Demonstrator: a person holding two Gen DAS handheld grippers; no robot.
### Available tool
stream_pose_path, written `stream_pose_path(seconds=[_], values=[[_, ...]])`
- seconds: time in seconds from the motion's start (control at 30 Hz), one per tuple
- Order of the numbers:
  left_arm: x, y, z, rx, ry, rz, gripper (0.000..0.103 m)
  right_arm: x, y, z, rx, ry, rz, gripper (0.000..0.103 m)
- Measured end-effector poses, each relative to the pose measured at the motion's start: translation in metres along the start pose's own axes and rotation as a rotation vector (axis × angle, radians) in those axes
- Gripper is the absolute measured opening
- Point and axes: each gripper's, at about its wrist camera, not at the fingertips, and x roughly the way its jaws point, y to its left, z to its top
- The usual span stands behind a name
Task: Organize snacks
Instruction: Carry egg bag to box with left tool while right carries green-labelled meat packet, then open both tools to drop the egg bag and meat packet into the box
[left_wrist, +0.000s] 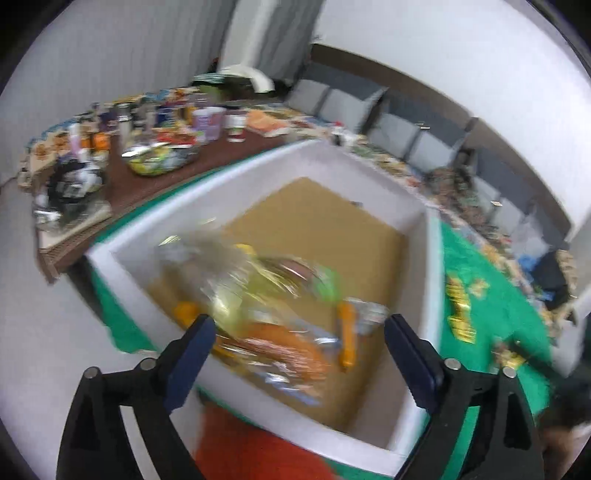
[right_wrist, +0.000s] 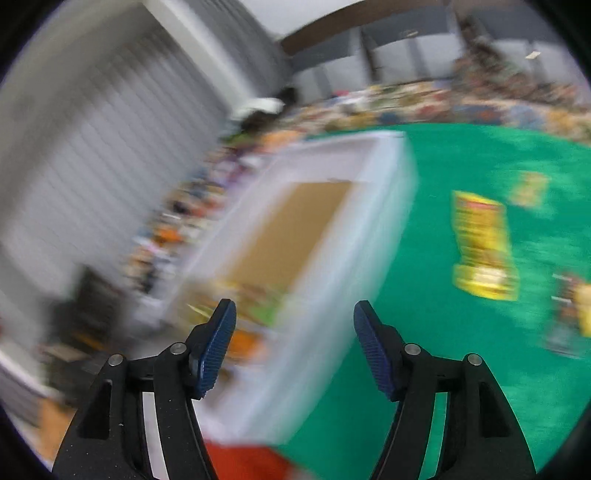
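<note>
Room setting. A pale wall (left_wrist: 461, 48) encloses the space, with grey vertical blinds (left_wrist: 273, 33) hanging at the far end. A row of grey cushions (left_wrist: 369, 110) lines a dark bench back below a brown band. A green cloth (right_wrist: 461, 350) covers the near worktop; beside it a brown worktop (left_wrist: 147, 184) stands crowded with blurred containers. Both views are motion-blurred.

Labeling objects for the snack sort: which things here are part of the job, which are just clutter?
Job:
- white box, brown floor
- snack packets in the box
- yellow snack packet on the green cloth
- left gripper and right gripper, both open

Clutter:
- jars and cups on the brown table
- foil bowl
- grey cushions
</note>
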Motion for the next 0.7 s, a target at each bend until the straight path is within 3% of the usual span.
stream_pose_path(seconds=[0.1,0.17,0.23,0.3,0.4,0.5,0.63,0.7], values=[[-0.004,-0.043,-0.009,0.060,0.001,-0.108,0.102,-0.023,-0.084,-0.051,0.001,-0.021,-0.306,0.070],[0.000,-0.083,-0.022,0.117,0.020,-0.184,0.103,-0.044,-0.135,-0.079,0.039,-0.036,-0.455,0.070],[0.016,-0.127,-0.038,0.170,0.080,-0.262,0.103,-0.065,-0.186,-0.101,0.071,-0.032,-0.604,0.070],[0.045,-0.164,-0.056,0.230,0.155,-0.275,0.103,-0.084,-0.231,-0.115,0.103,-0.027,-0.724,0.070],[0.104,-0.213,-0.090,0.349,0.240,-0.206,0.102,-0.105,-0.277,-0.116,0.173,-0.024,-0.810,0.070],[0.157,-0.244,-0.105,0.394,0.290,-0.128,0.102,-0.116,-0.309,-0.111,0.236,-0.025,-0.825,0.070],[0.200,-0.264,-0.109,0.409,0.261,-0.052,0.102,-0.122,-0.346,-0.098,0.297,-0.054,-0.848,0.075],[0.210,-0.274,-0.113,0.458,0.213,0.007,0.102,-0.124,-0.359,-0.091,0.316,-0.064,-0.861,0.084]])
